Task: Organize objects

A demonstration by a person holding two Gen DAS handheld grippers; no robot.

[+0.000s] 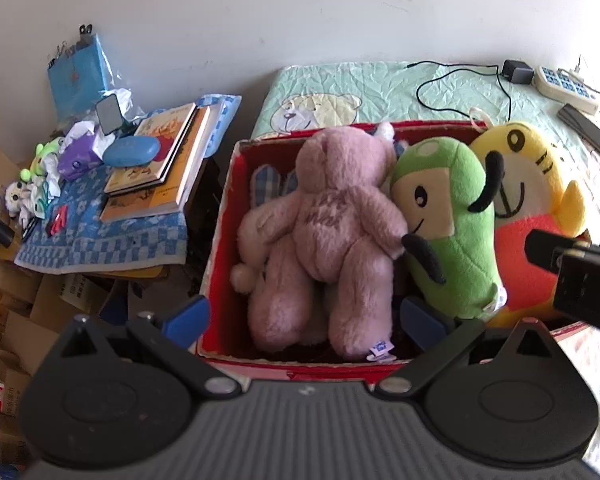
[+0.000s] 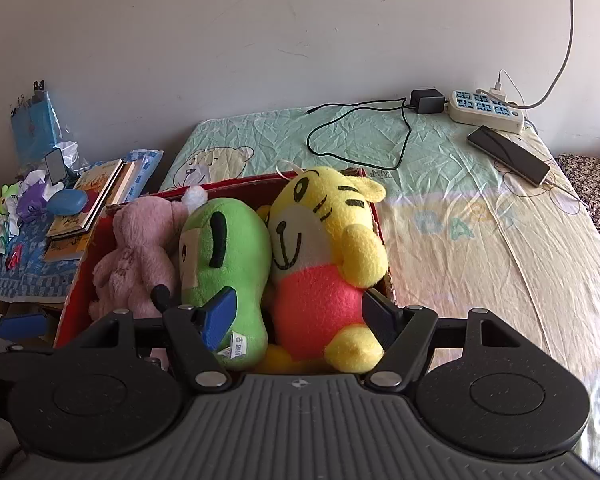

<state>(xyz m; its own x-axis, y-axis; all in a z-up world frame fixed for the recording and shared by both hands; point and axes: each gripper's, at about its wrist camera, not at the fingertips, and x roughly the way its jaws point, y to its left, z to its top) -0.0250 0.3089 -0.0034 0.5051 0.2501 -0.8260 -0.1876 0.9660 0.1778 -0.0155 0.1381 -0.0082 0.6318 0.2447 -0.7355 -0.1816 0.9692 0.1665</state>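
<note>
A red cardboard box (image 1: 225, 216) (image 2: 76, 284) on the bed holds three plush toys side by side. A pink teddy (image 1: 332, 216) (image 2: 140, 248) lies face down at the left, a green plush (image 1: 448, 232) (image 2: 228, 240) in the middle, and a yellow tiger (image 1: 528, 184) (image 2: 320, 220) at the right. My left gripper (image 1: 304, 320) hangs open over the box's near left corner, with the teddy's legs between its blue fingers and untouched. My right gripper (image 2: 300, 312) is open too. The tiger's red belly shows between its fingers, and I see no pad pressing on it.
The bed sheet (image 2: 460, 240) stretches right of the box; a power strip (image 2: 486, 110), a charger with black cable (image 2: 426, 100) and a phone (image 2: 508, 154) lie at its far end. Left stands a low table with books (image 1: 160, 160), a blue case (image 1: 132, 151) and small toys. Cardboard boxes (image 1: 4, 320) fill the floor.
</note>
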